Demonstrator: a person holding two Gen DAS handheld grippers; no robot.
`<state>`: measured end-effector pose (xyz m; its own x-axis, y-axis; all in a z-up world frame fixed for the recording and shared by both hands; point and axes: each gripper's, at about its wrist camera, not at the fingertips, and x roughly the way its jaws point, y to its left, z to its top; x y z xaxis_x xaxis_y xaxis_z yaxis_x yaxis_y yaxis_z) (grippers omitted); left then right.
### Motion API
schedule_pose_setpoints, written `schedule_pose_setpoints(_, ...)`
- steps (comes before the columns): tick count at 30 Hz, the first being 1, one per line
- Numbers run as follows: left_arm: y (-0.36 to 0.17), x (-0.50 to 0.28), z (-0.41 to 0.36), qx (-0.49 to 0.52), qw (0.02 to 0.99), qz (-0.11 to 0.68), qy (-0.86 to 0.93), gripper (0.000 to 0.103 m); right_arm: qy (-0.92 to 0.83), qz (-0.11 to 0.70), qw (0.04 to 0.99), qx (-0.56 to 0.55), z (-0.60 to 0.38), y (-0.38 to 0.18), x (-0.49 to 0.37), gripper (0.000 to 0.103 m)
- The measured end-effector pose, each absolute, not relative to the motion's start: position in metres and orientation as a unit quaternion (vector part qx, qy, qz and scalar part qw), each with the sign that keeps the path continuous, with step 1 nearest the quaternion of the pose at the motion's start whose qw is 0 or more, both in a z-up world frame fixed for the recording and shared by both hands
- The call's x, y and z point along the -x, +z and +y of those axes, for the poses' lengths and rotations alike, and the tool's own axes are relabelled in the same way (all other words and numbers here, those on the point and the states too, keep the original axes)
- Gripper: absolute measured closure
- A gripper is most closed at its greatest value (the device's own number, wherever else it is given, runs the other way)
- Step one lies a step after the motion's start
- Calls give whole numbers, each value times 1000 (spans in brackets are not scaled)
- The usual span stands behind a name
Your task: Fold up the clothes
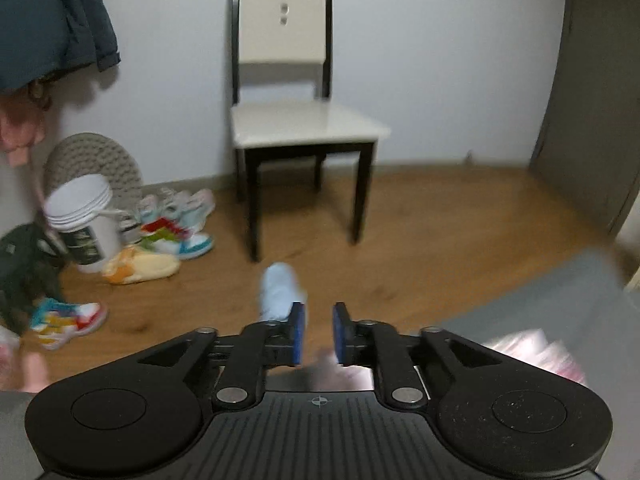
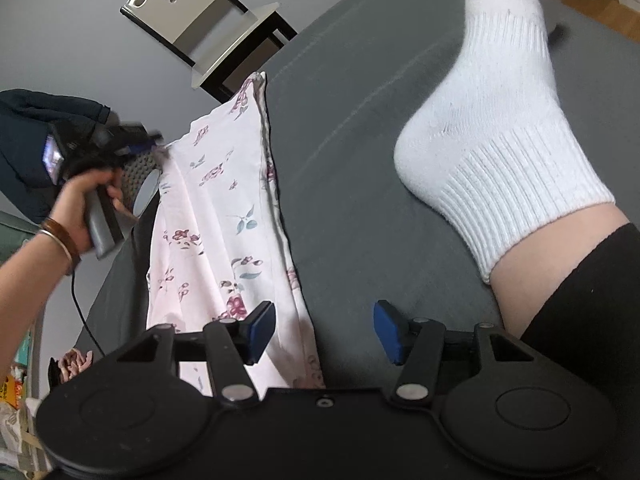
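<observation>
Left gripper (image 2: 154, 142), held in a bangled hand (image 2: 86, 204), touches the pink floral cotton garment's (image 2: 224, 216) far edge, its jaws narrowly apart, while the right gripper (image 2: 325, 330) hovers spread wide, its left pad over the garment's near hem on the grey mattress (image 2: 360, 140).

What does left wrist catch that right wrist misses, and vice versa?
Left wrist only: wooden floor, white bucket and a pile of colourful shoes; the left gripper stands open on nothing.
Right wrist only: the floral garment laid out on the grey surface, a socked foot, the hand holding the other gripper; the right gripper open.
Both: the chair.
</observation>
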<state>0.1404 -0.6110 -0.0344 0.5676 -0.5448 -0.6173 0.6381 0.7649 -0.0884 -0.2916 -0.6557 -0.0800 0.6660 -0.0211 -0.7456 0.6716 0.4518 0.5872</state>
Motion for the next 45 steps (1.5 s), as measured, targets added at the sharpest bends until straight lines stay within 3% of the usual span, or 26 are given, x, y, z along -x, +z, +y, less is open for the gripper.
schedule_pose_setpoints(2, -22, -124, -620, -63, 865, 328, -374, 23, -220, 343, 777, -480, -656, -80, 292, 48)
schedule_pose_setpoints(4, -12, -101, -632, -67, 854, 314, -409, 17, -221, 341, 775, -484, -657, -79, 293, 48)
schedule_pose_setpoints(9, -18, -33, -688, -173, 822, 302, -450, 18, -221, 336, 770, -496, -657, -76, 299, 47)
schedule_pose_setpoints(14, -41, -6, -735, -251, 810, 322, -421, 59, -219, 329, 773, -496, -658, -73, 304, 45)
schedule_pose_setpoints(16, -49, -8, -744, -253, 814, 341, -395, 67, -220, 328, 772, -498, -660, -73, 304, 45)
schedule_pose_setpoints(21, -57, -19, -748, -228, 815, 375, -378, 74, -221, 325, 763, -513, -668, -80, 306, 44)
schedule_pose_setpoints(23, -60, -21, -746, -226, 814, 377, -381, 102, -218, 324, 761, -519, -669, -81, 305, 44)
schedule_pose_setpoints(28, -57, -27, -735, -169, 837, 360, -375, 103, -215, 324, 758, -524, -669, -83, 303, 44)
schedule_pose_setpoints(32, -46, -19, -731, -154, 864, 301, -373, 103, -211, 324, 753, -532, -668, -85, 302, 43)
schedule_pose_setpoints(43, -79, -33, -745, -109, 864, 334, -360, 102, -206, 321, 751, -539, -669, -89, 298, 42)
schedule_pose_setpoints(45, -82, -36, -747, -111, 853, 349, -372, 96, -206, 324, 751, -537, -669, -90, 297, 42)
